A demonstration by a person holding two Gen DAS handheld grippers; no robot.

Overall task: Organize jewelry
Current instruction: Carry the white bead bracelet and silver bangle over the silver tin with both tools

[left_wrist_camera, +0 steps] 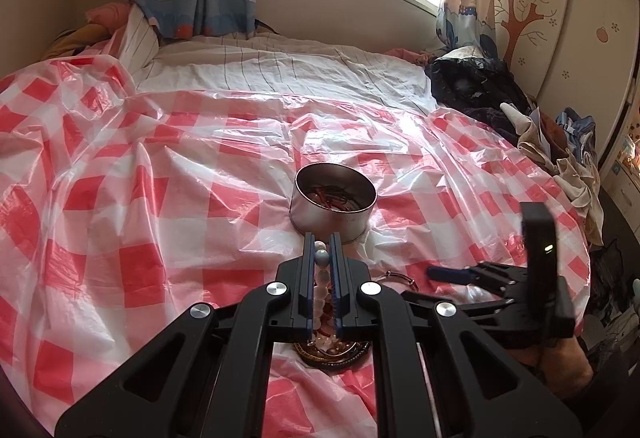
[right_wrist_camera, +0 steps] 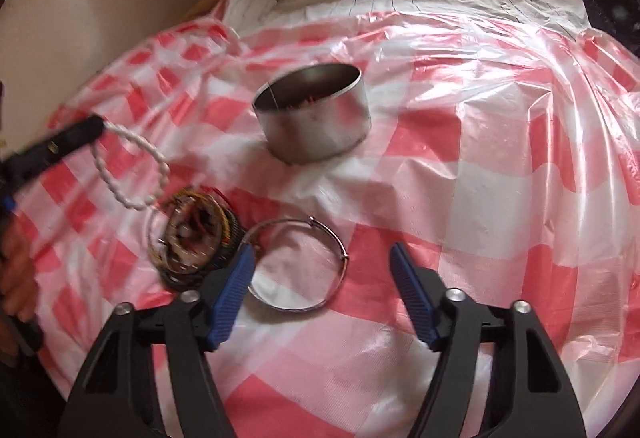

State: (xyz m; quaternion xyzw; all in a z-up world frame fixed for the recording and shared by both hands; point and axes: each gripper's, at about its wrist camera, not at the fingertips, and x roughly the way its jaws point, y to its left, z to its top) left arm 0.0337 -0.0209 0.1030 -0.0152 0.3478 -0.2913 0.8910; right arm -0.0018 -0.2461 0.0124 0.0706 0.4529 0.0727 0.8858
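1. Setting: bed covered by a red-and-white checked plastic sheet (right_wrist_camera: 460, 165); round metal tin (right_wrist_camera: 316, 113) upright near the middle, open at the top, with red cord-like items already inside.
2. Left gripper (left_wrist_camera: 322, 258): clenched on a white beaded bracelet (right_wrist_camera: 132, 165). In the left wrist view, beads pinched between the two pads, tin directly ahead. In the right wrist view, bracelet dangling as a loop from the fingertips, lifted off the sheet, its lowest part near the pile.
3. Right gripper (right_wrist_camera: 322, 262): released, jaws spread wide, nothing between them. Positioned low over a thin silver bangle (right_wrist_camera: 296, 266) lying flat on the sheet; left finger (right_wrist_camera: 234, 290) overlapping the bangle's near-left rim in that view, contact not confirmable.
4. Remaining stock: a stacked pile of dark and gold bangles (right_wrist_camera: 196, 242) just left of the silver bangle, touching or nearly so; individual pieces not separable owing to blur.
5. Step in hand, as judged: transfer of the white beaded bracelet to the tin; task partly done, several pieces outstanding.
6. Next move, as judged: carry forward over the tin's rim, loop fully clear of the wall before release, since a hanging strand may catch the edge.
7. Risk: thin flat bangle on slippery plastic, likely to slide under a closing grip.
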